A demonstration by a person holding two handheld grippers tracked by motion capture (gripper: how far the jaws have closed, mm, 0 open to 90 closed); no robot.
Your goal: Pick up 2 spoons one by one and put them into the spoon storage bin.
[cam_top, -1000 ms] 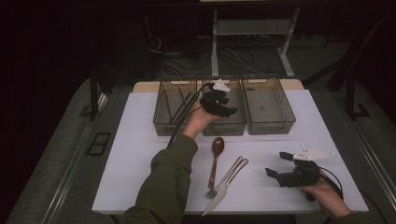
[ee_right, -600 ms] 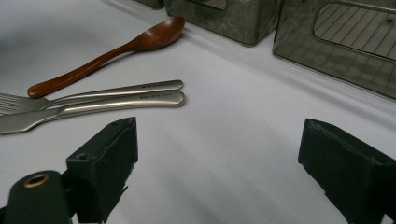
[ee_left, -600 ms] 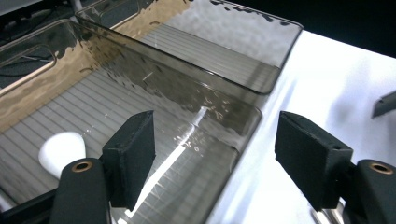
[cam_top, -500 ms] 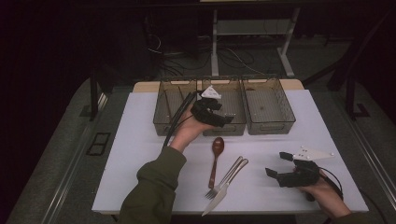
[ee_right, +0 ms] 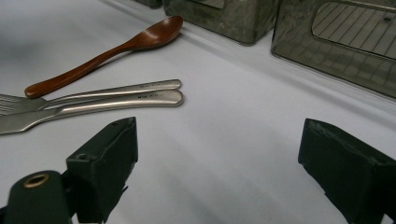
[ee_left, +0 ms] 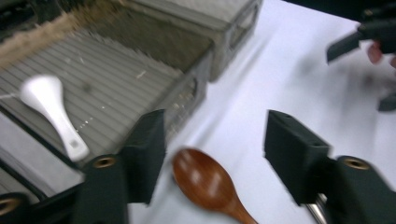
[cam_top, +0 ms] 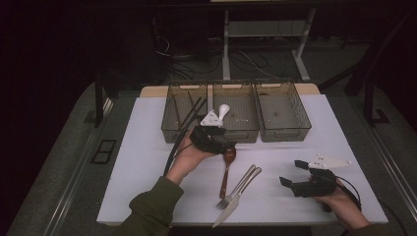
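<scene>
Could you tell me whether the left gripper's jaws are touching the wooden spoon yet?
Apart. The left gripper view shows the wooden spoon bowl between the left gripper jaws, white table visible either side.

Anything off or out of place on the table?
Nothing damaged or spilled. Wooden spoon, fork and knife lie loose on the table; a white spoon lies in the middle bin. Left hand-held gripper is open over the wooden spoon's bowl.

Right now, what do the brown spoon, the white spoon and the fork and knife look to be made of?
The brown spoon looks like wood: reddish-brown with a soft lacquered sheen. The white spoon, lying in a bin, looks like glazed ceramic or glossy plastic; I can't tell which. The fork and knife look like brushed steel: grey, with dull reflections.
</scene>
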